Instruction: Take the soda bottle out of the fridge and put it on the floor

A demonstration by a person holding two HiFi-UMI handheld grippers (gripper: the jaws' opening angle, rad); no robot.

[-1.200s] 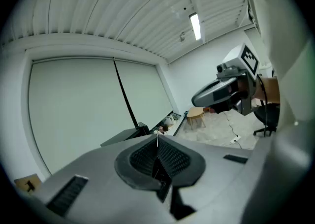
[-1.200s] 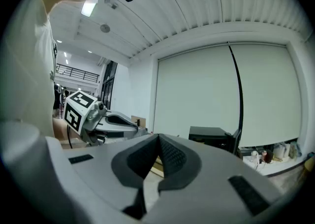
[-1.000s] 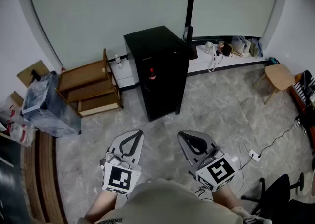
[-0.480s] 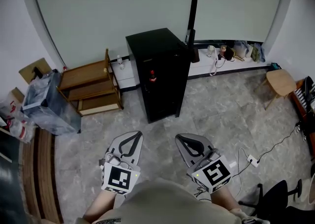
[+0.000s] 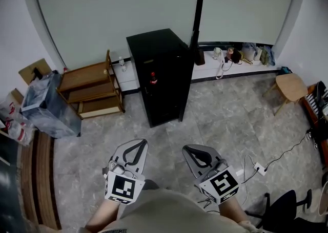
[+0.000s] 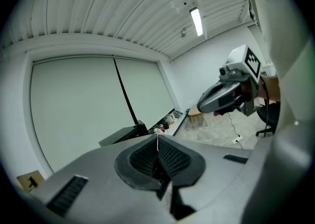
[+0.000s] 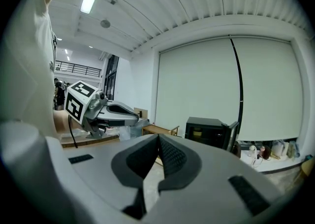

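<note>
Standing well apart from the black fridge (image 5: pixel 163 73), I carry the left tool (image 5: pixel 137 146) and the right tool (image 5: pixel 190 151) low over the floor (image 5: pixel 225 114), both with jaws pressed together and nothing between them; the soda bottle (image 5: pixel 152 78) shows its red cap at the fridge front; the approach comes first, I judge; I should walk in square, spread one tool wide before reaching, and grip the bottle's body upright; whether the door needs pulling I cannot tell

On the front of the fridge (image 5: pixel 165 81) a red-topped shape (image 5: pixel 152 78) shows (bottle-like, no more), too small to name. The clutter (image 5: pixel 241 53) on the ledge right of the fridge is equally unreadable.
</note>
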